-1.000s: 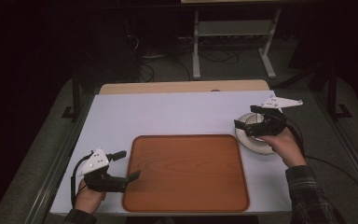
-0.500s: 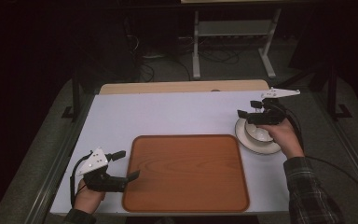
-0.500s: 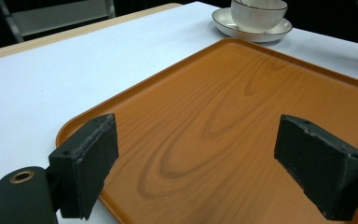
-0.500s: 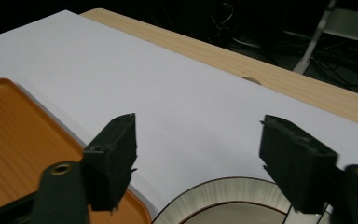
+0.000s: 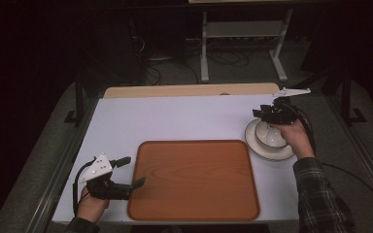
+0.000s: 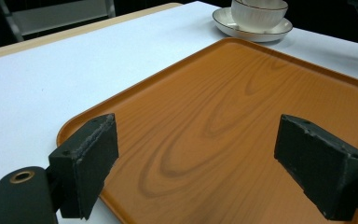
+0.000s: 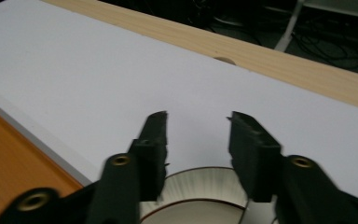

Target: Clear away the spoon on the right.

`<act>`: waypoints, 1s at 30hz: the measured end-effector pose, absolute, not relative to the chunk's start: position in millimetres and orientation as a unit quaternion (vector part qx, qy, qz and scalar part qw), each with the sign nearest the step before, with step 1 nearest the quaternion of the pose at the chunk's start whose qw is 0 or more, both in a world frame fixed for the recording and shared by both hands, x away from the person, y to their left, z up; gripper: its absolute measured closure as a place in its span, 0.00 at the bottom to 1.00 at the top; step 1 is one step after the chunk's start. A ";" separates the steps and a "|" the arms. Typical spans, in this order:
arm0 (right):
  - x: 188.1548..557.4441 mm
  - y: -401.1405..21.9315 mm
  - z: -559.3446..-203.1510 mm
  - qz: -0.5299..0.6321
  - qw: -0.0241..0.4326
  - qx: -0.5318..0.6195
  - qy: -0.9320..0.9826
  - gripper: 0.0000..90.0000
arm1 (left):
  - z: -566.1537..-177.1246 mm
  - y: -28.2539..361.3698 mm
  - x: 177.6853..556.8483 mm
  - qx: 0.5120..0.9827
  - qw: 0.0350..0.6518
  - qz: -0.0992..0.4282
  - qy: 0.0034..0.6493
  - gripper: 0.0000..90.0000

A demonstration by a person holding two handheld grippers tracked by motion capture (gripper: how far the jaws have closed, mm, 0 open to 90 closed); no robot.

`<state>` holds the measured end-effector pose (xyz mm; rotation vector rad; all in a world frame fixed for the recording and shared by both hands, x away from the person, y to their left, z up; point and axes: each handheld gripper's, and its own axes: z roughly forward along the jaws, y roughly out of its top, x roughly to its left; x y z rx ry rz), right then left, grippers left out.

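A white bowl [image 5: 268, 134] stands on a white plate [image 5: 271, 152] at the right of the table, just off the tray's far right corner. My right gripper [image 5: 259, 114] hovers over the bowl's far rim. It is open, and in the right gripper view its jaws [image 7: 197, 123] hold nothing, with the bowl [image 7: 200, 186] just below them. My left gripper [image 5: 132, 171] rests at the near left, open wide across the left edge of the orange wood-grain tray [image 5: 194, 179]. The left gripper view looks across the tray [image 6: 242, 107] to the bowl [image 6: 259, 11] and plate [image 6: 254, 31].
A white sheet covers the table [image 5: 175, 119], with a bare wooden strip [image 5: 189, 90] along the far edge. Beyond it the floor is dark, with a metal stand [image 5: 243, 34] and cables. Metal rails run along both table sides.
The right hand has carried its gripper away from me and slightly left, from the plate's right side to above the bowl's far rim. The left gripper has stayed put.
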<state>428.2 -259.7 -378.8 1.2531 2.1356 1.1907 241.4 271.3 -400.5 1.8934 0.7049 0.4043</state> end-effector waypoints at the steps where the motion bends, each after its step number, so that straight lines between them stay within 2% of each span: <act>1: 429.4 -260.7 -380.0 0.421 0.197 0.452 0.761 0.69 | -400.6 271.4 241.2 0.788 0.515 0.168 0.294 0.14; 5: 433.1 -263.5 -383.5 0.410 0.201 0.464 0.759 0.82 | -400.5 272.1 240.9 0.787 0.516 0.168 0.295 0.14; 6: 433.1 -263.5 -383.5 0.410 0.201 0.464 0.759 0.82 | -400.6 272.3 241.0 0.787 0.515 0.168 0.296 0.14; 7: 434.4 -265.0 -384.5 0.409 0.201 0.470 0.756 0.89 | -400.6 272.6 241.1 0.786 0.515 0.168 0.296 0.14; 11: 435.8 -267.6 -384.8 0.408 0.202 0.479 0.751 0.98 | -400.7 273.1 240.7 0.787 0.515 0.168 0.296 0.14; 30: 438.6 -279.7 -387.6 0.389 0.205 0.501 0.745 1.00 | -400.4 273.5 239.3 0.786 0.514 0.169 0.298 0.14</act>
